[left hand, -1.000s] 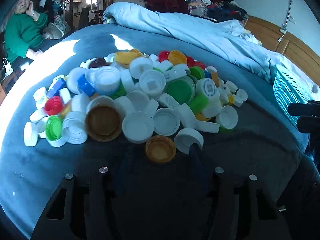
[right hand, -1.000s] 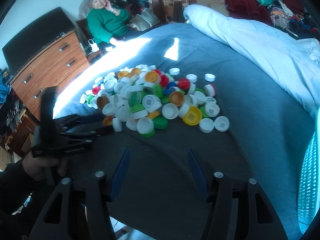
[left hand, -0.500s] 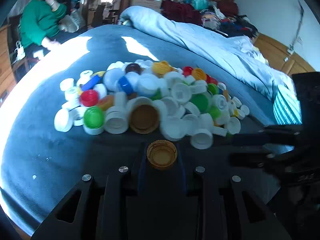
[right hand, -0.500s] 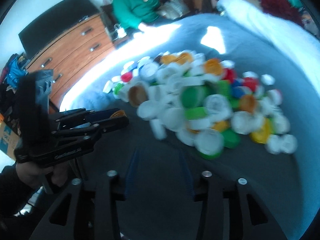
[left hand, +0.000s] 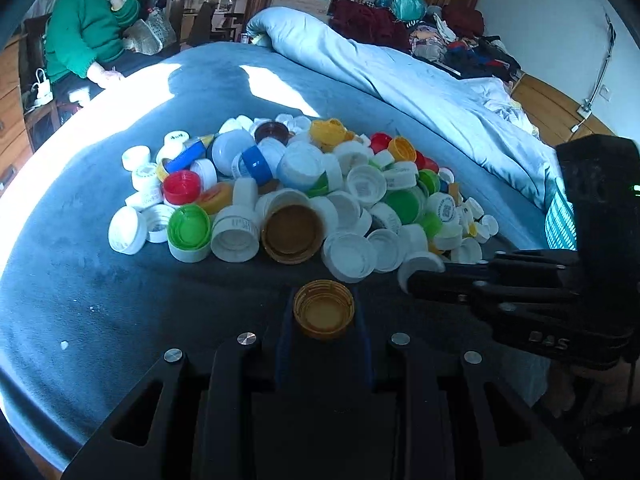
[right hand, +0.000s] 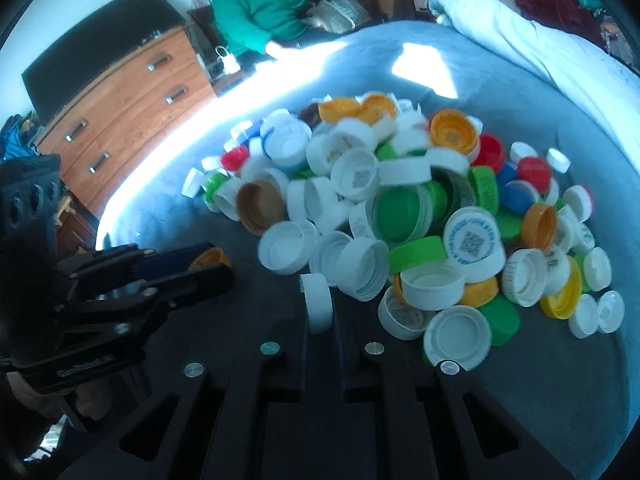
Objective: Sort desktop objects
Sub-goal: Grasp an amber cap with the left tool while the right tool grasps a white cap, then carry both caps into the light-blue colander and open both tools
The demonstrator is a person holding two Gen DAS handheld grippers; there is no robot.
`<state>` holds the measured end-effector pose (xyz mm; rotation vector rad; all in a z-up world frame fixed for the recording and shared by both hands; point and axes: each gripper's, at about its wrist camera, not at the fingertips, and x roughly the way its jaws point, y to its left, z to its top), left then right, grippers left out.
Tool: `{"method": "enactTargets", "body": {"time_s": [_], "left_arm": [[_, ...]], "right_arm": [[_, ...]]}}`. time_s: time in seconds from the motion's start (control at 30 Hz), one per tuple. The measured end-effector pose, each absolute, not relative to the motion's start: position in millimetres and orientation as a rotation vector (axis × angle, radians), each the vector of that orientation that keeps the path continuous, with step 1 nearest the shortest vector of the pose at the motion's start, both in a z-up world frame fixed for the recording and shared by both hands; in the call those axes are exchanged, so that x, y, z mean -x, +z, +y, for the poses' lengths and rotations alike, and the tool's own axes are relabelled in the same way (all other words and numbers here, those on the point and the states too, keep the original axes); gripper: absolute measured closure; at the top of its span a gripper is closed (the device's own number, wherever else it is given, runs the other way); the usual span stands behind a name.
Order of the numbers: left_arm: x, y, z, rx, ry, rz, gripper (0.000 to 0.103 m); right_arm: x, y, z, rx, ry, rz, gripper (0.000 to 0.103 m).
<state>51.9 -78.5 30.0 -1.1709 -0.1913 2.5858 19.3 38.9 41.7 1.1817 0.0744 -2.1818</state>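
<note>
both grippers dropped in; left gripper (left hand: pixel 324 316) pinches amber cap (left hand: pixel 324 314).

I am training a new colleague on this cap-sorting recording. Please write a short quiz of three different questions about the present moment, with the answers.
1. True or false: the left gripper is shut on a round amber plastic bottle cap whose open side faces up.
2. What does the right gripper hold? A) a green cap B) a white plastic cap standing on edge C) nothing
3. Fill in: the mixed pile of plastic caps lies on a ____ bed cover.

Key: 1 true; 2 B; 3 blue.
</note>
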Motion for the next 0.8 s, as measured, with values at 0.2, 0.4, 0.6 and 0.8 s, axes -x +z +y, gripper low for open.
{"method": "enactTargets", "body": {"time_s": [0.2,0.4,0.6,0.8], "left_arm": [[-60.7,63.4,-61.9,1.114,2.621,-0.170,0.078],[-63.8,112.9,-21.8,1.018,2.613,-0.123,0.078],[-53.0,160.6,69.0,0.926,2.520,-0.021,0.078],[-51.0,207.2,201.6,0.801,2.348,0.132,0.078]], "right_arm": [[-41.2,86.5,60.6,-1.104,-2.251,0.097,0.091],[-51.6,148.9,116.6,-0.994,-2.404,0.087,0.091],[-64.9,208.2,204.8,-0.923,-2.597,0.082,0.091],[-81.2,243.7,312.3,-0.914,-2.801,0.005,0.091]]}}
